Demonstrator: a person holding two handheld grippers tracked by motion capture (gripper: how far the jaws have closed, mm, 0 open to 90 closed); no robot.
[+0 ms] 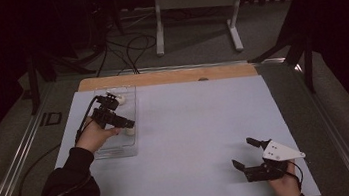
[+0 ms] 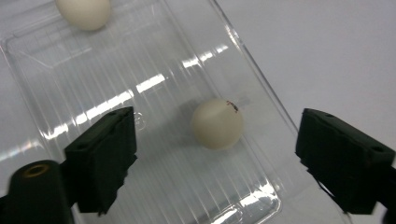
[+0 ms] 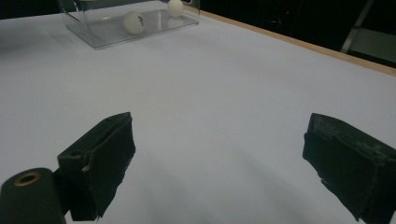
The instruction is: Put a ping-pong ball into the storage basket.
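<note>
1. A pale sheet (image 1: 186, 127) is spread over the table top.
2. A strip of bare wood (image 1: 170, 76) is left uncovered along the sheet's far edge.
3. Metal rails (image 1: 22, 147) are seen along the table's sides.
4. A white stand with two legs (image 1: 197, 9) is set on the grey floor beyond the table.
5. Black cables (image 1: 128, 48) are laid loosely on the floor to the left of the stand.
</note>
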